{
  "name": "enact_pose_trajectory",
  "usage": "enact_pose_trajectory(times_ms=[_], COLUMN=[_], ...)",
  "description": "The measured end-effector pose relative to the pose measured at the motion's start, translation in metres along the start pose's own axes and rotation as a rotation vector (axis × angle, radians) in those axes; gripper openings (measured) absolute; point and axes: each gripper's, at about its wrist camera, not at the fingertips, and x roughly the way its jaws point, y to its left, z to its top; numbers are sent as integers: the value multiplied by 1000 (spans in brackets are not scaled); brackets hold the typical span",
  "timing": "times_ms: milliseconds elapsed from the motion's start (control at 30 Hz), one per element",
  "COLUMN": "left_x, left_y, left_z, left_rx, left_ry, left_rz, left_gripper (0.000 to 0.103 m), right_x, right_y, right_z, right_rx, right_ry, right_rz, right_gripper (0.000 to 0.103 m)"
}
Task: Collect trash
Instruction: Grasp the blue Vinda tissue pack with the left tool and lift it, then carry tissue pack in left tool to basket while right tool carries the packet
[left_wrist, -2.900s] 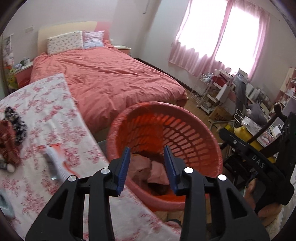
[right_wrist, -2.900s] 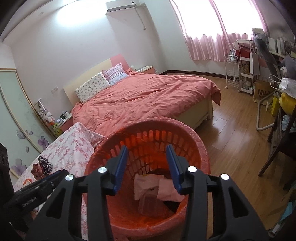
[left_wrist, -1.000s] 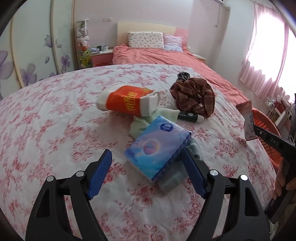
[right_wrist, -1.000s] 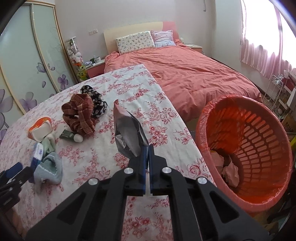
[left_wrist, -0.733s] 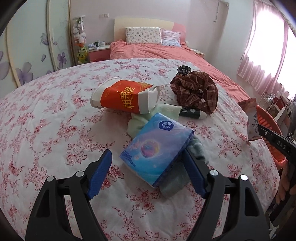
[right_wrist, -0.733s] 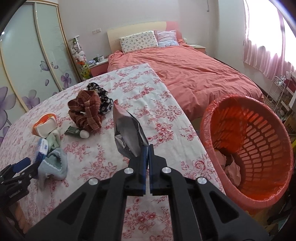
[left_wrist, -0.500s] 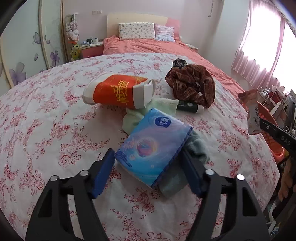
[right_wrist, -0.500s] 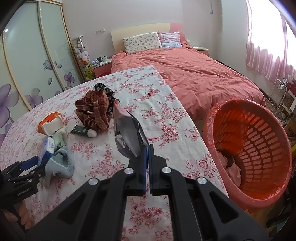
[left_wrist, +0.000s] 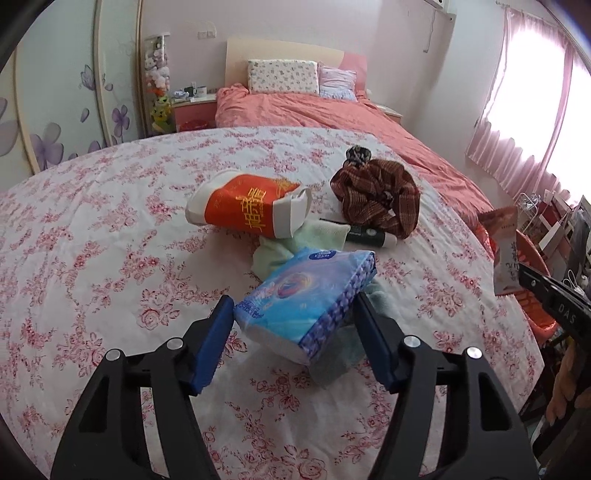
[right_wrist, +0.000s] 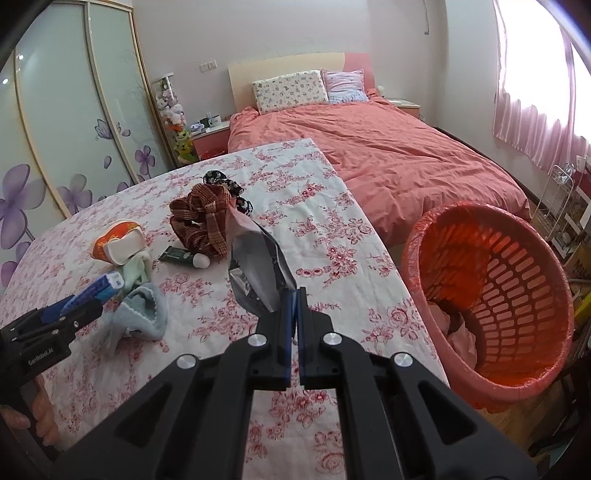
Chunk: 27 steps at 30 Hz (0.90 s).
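Closing left gripper (left_wrist: 293, 334) jaws around tissue pack (left_wrist: 306, 295) on table (left_wrist: 110, 236), pads not yet pressing; right gripper (right_wrist: 291, 295) pinches wrapper (right_wrist: 255, 273), next: swing it over bin (right_wrist: 491, 295), release

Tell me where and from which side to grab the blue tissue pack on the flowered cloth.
Take the blue tissue pack across its two long side faces, at the near end, coming from the front and above. It lies flat, tilted on a grey sock, narrow enough to fit. The left tool already straddles it, jaws closing.
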Motion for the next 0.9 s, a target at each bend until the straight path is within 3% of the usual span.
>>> enact_pose_trajectory(times_ms=[467,900], left_x=[-17,-29], left_y=[-11,-81], left_z=[5,22], left_rx=[-17,37], left_ry=[-46,-110], left_rz=[-8,-118], left_gripper=[63,63], right_x=[-15,-38], right_y=[-9,-47], right_z=[-7,-7], right_rx=[12,84], right_ry=[-14,-54], right_rz=[-3,-38], right_gripper=[3,3])
